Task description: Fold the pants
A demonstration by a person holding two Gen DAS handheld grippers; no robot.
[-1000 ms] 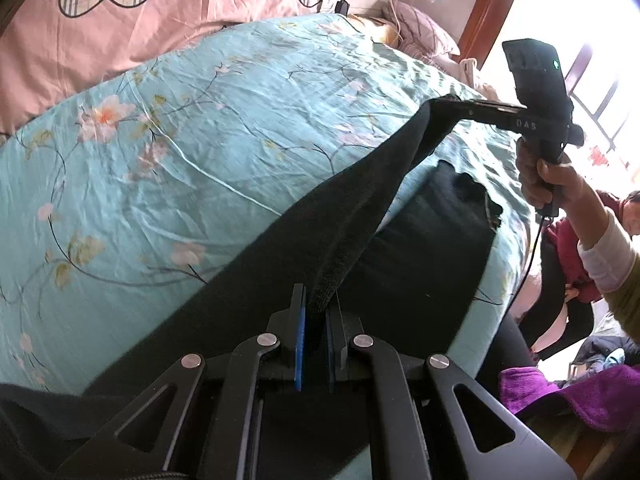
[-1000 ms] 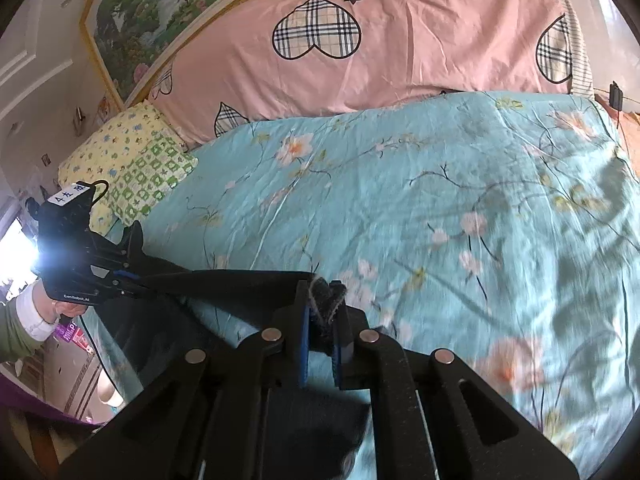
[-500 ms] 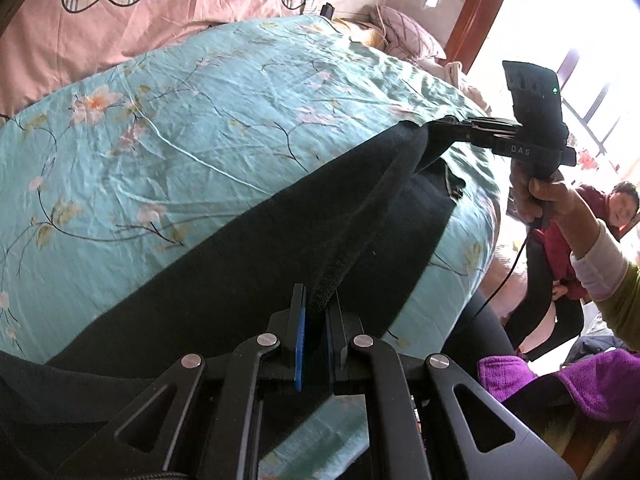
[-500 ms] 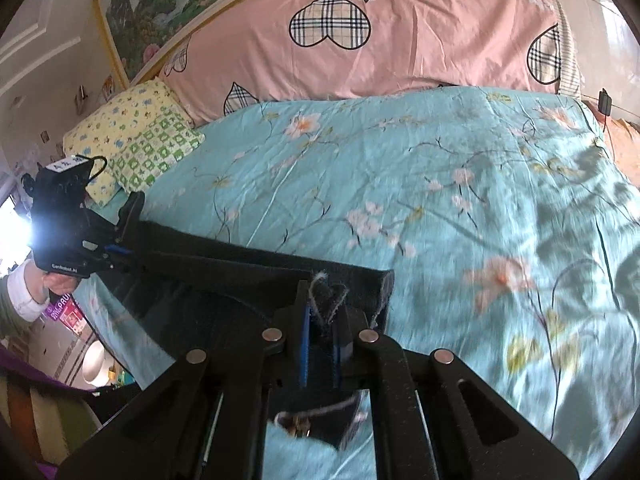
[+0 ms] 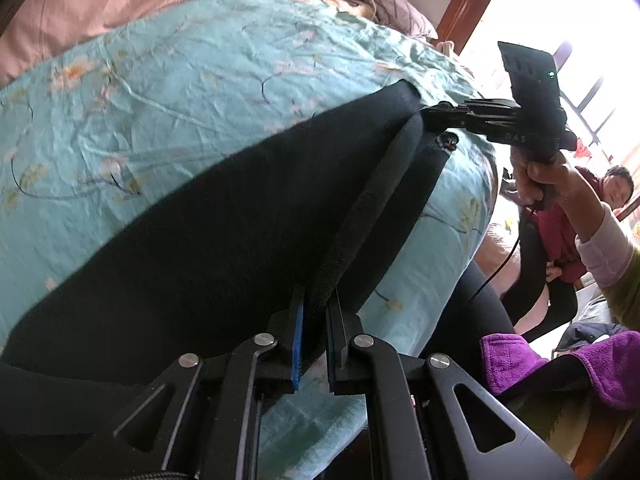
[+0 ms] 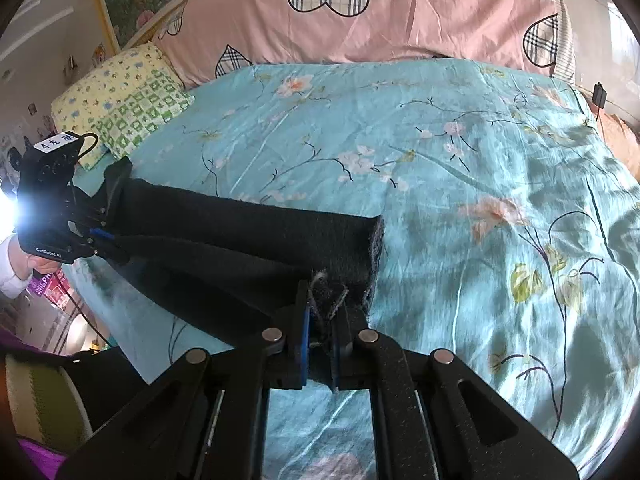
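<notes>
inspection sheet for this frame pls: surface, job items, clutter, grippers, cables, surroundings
Surface: teal floral bedspread, wrinkled.
Job's things: black pants stretched between both grippers, partly lying on the bedspread.
Clutter: purple cloth off the bed edge.
Grippers: left gripper shut on the pants edge; right gripper shut on a frayed end.
Cables: black cable hanging from the right gripper's handle.
Surroundings: pink heart-print bedding, yellow-green pillow, seated person.

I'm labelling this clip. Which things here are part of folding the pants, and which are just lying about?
In the job:
pants
left gripper, shut on the pants
right gripper, shut on the pants
quilt, the folding surface

Lying about:
yellow pillow
pink pillow
purple cloth
</notes>
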